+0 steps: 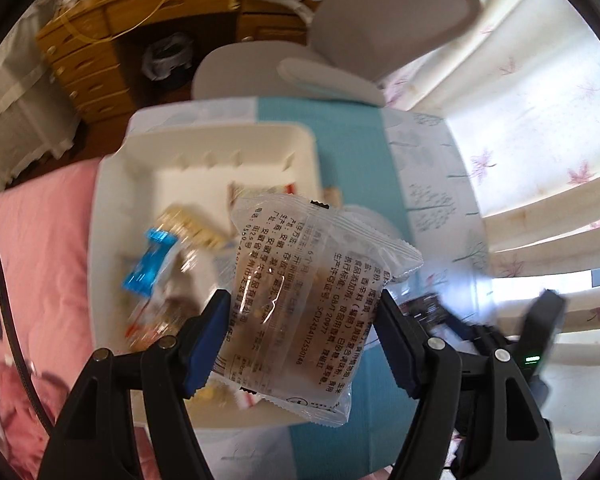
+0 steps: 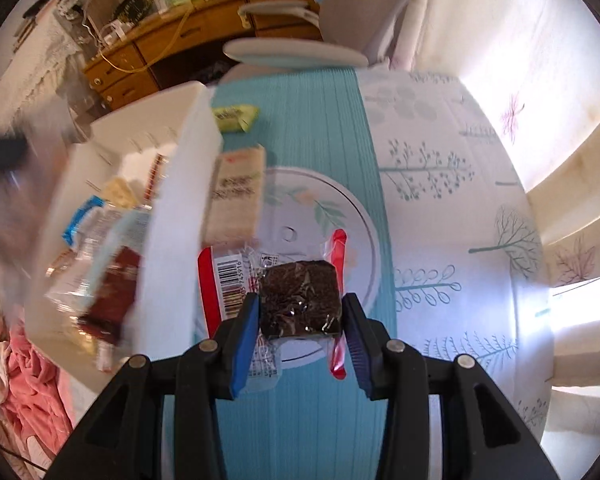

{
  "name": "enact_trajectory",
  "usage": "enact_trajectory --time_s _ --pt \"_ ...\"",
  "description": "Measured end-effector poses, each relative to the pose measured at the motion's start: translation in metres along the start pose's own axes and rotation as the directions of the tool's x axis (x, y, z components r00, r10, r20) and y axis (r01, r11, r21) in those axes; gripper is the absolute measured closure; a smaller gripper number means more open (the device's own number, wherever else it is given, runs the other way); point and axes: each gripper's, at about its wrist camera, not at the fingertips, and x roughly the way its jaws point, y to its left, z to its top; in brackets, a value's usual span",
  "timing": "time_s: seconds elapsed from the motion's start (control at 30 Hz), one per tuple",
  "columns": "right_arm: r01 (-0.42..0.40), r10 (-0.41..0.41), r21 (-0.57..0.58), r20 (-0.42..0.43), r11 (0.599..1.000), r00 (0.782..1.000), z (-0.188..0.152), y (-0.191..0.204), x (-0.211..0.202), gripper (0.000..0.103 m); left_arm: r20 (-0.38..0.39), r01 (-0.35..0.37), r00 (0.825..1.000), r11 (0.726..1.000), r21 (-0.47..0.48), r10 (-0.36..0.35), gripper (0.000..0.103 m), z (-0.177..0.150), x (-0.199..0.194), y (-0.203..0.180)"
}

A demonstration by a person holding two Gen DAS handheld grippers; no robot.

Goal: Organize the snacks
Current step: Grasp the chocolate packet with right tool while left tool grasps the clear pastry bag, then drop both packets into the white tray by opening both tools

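Two grippers are in use, one per hand. Left gripper [image 1: 300, 328]: jaws clamped on one clear plastic packet [image 1: 300, 304], its blue pads pressing both side edges. That packet is square, glossy and crinkled, with serrated sealed ends, printed black text and a brown block visible inside. It hangs above one white tray [image 1: 112, 208].

Right gripper [image 2: 300, 316]: jaws clamped on one dark brownie packet [image 2: 298, 300], a square, rough-textured dark brown cake in clear film with red sealed ends and a barcode label. It is held above one round white plate [image 2: 356, 216] bearing a pale leaf pattern.

White tray: rectangular, matt, with raised walls and slotted inner ribs. It contains a blurred pile of wrapped snacks, including one blue-ended wrapper [image 1: 150, 260]; the full count cannot be determined.

On the worktop [image 2: 440, 152], covered by a white cloth with a tree print and a ribbed teal runner [image 2: 312, 120], lie one green packet [image 2: 236, 116] and one beige rectangular packet [image 2: 238, 196], the latter beside the tray wall.
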Motion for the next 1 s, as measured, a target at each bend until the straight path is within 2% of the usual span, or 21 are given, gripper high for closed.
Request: enact_trajectory --time_s 0.3,0.37,0.6,0.73,0.8,0.87,0.9,1.0 --pt "-0.073 0.078 -0.056 0.084 0.996 0.993 0.006 0.062 -0.030 0.061 -0.031 -0.016 0.999 0.994 -0.112 0.013 0.032 -0.044 0.009 0.057" --pt "-0.091 0.098 -0.077 0.090 0.993 0.991 0.004 0.074 -0.031 0.061 -0.027 -0.041 0.999 0.992 -0.121 0.038 0.032 -0.053 0.011 0.066" --pt "-0.137 0.146 -0.146 0.054 0.980 0.988 -0.008 0.119 -0.020 0.061 -0.004 -0.064 0.998 0.984 -0.168 0.064 0.031 -0.075 0.018 0.085" --pt "-0.149 0.156 -0.152 0.035 0.977 0.987 -0.011 0.125 -0.015 0.059 -0.001 -0.011 1.000 0.977 -0.214 0.012 0.030 -0.077 0.020 0.095" --pt "-0.152 0.160 -0.147 0.043 0.977 0.986 -0.011 0.124 -0.017 0.055 0.037 0.034 0.999 0.970 -0.240 -0.026 0.017 -0.078 0.017 0.100" --pt "-0.151 0.161 -0.140 0.066 0.979 0.985 -0.009 0.120 -0.020 0.035 0.107 0.061 0.994 0.967 -0.248 -0.035 0.006 -0.077 0.007 0.100" --pt "-0.148 0.159 -0.138 0.073 0.979 0.985 -0.009 0.118 -0.021 0.031 0.127 0.067 0.991 0.968 -0.243 -0.036 0.002 -0.076 0.003 0.099" --pt "-0.147 0.159 -0.118 0.099 0.982 0.982 -0.007 0.110 -0.025 0.030 0.173 0.104 0.983 0.969 -0.222 -0.066 0.002 -0.072 -0.006 0.094"
